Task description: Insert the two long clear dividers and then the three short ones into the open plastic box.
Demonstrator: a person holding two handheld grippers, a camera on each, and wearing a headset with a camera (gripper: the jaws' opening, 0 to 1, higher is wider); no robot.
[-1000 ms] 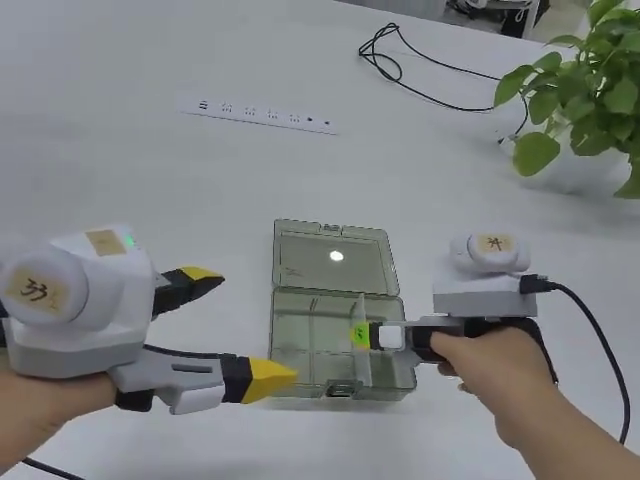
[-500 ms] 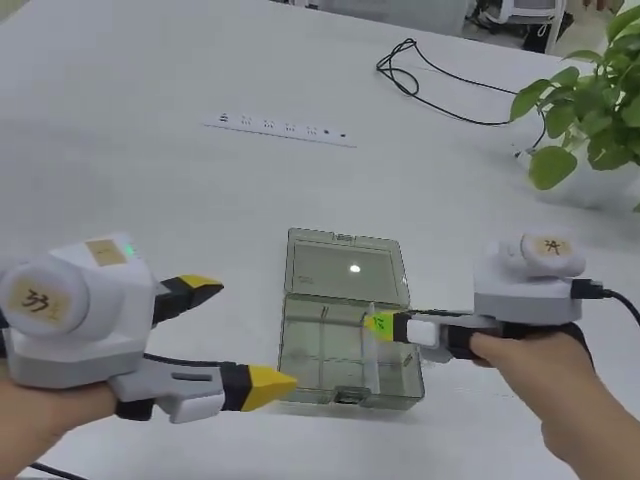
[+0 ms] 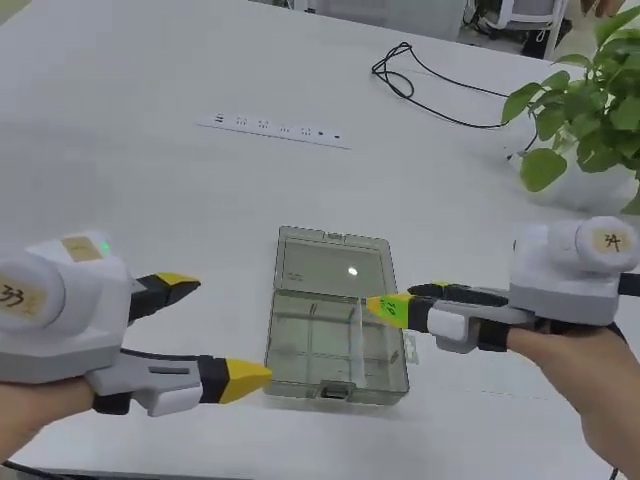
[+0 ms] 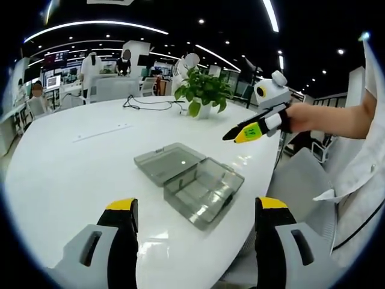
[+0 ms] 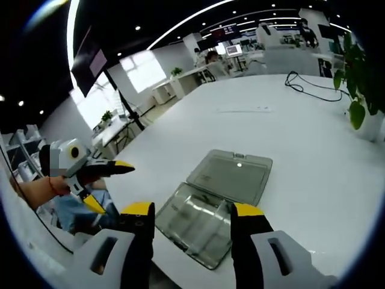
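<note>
The open clear plastic box point(image 3: 335, 345) lies on the white table with its lid point(image 3: 335, 262) folded flat behind it. Clear dividers point(image 3: 357, 335) stand inside the base. My right gripper point(image 3: 388, 308) hovers just above the box's right side, open and holding nothing. My left gripper point(image 3: 212, 330) is held left of the box, open and empty. In the left gripper view the box point(image 4: 191, 179) sits ahead of the left gripper point(image 4: 195, 208), with the right gripper point(image 4: 249, 131) above it. The right gripper view shows the box point(image 5: 213, 208) past the right gripper point(image 5: 192, 211) and the left gripper point(image 5: 108, 184) beyond.
A white power strip point(image 3: 280, 130) lies at the back of the table. A black cable point(image 3: 430, 80) loops at the back right beside a potted plant point(image 3: 585, 110). The table's front edge runs close below the box.
My right gripper has lifted up and drawn back to the right, out of the box, leaving a clear divider standing in the base. The left gripper has barely moved.
</note>
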